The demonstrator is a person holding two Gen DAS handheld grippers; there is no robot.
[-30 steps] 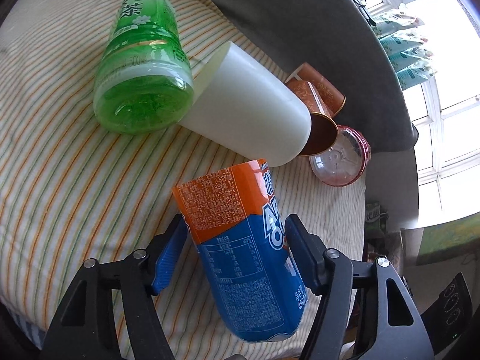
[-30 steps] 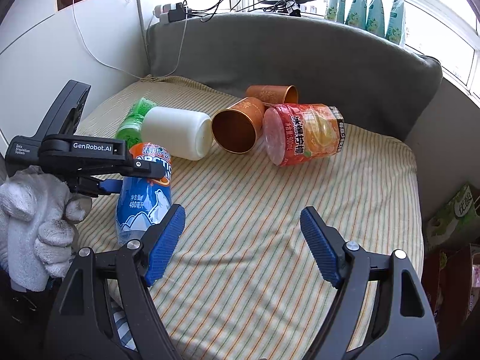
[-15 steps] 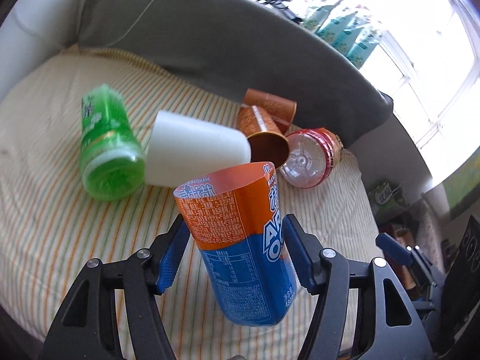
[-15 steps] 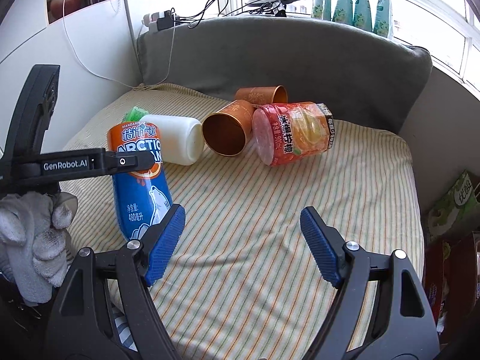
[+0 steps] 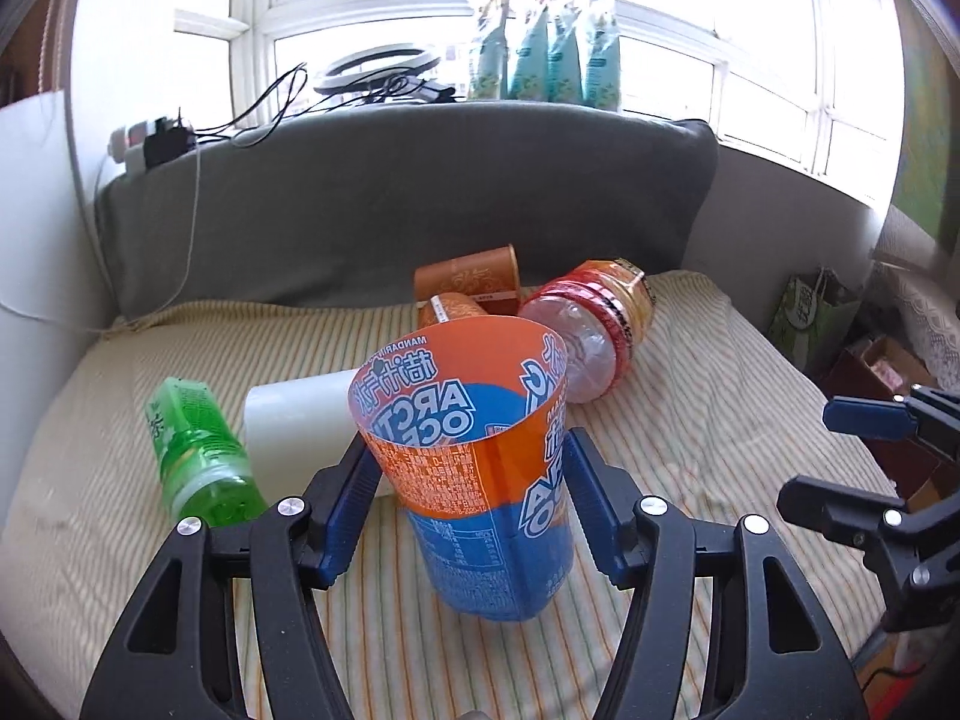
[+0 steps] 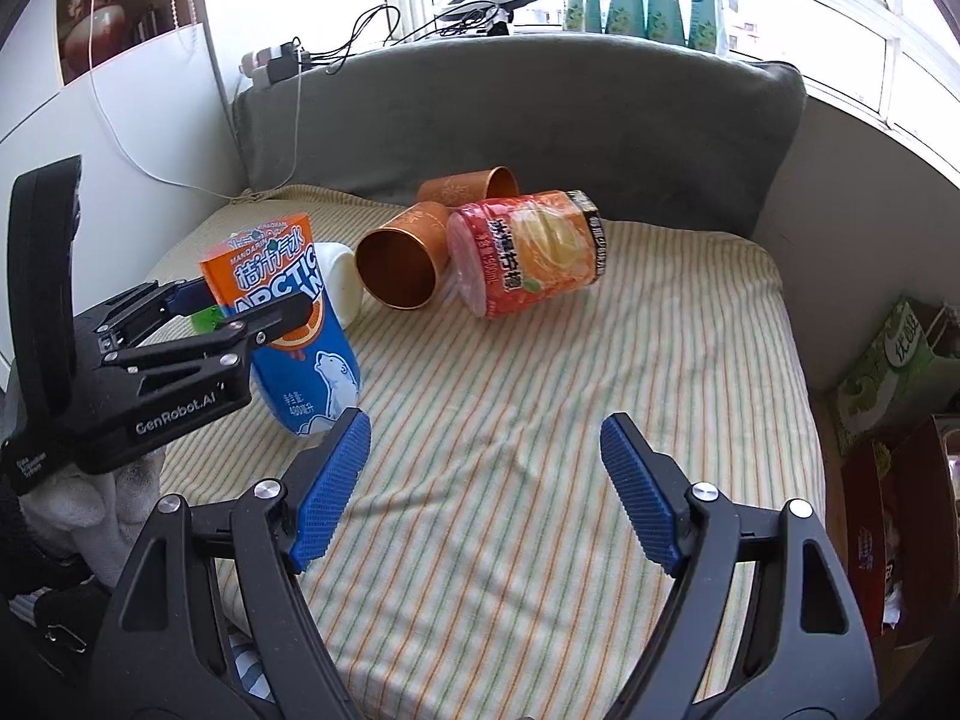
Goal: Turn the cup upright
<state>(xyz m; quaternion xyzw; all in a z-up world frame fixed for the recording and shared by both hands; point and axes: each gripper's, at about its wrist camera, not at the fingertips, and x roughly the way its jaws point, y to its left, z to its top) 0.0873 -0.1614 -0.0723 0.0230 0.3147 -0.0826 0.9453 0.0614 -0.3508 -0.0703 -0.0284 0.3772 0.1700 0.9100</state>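
The left gripper (image 5: 468, 501) is levelled toward the grey sofa backrest (image 5: 420, 204), its blue-padded fingers (image 5: 345, 516) clamped on both sides of the orange-and-blue cut-bottle cup (image 5: 474, 468). The cup stands mouth-up, slightly tilted, with its base at the striped cushion (image 5: 690, 420); contact with the fabric cannot be confirmed. One second earlier the same gripper pointed downward and the cup was inverted, blue base up; half a second ago it was partway through the rotation.

The right gripper (image 6: 483, 498) hovers over the cushion with its fingers spread wide, holding nothing, as in both earlier frames.

Behind the cup lie a green plastic bottle (image 5: 192, 450), a white plastic cup (image 5: 294, 420), two copper-coloured metal tumblers (image 6: 408, 264) and a red-labelled plastic jar (image 6: 534, 252), all on their sides.
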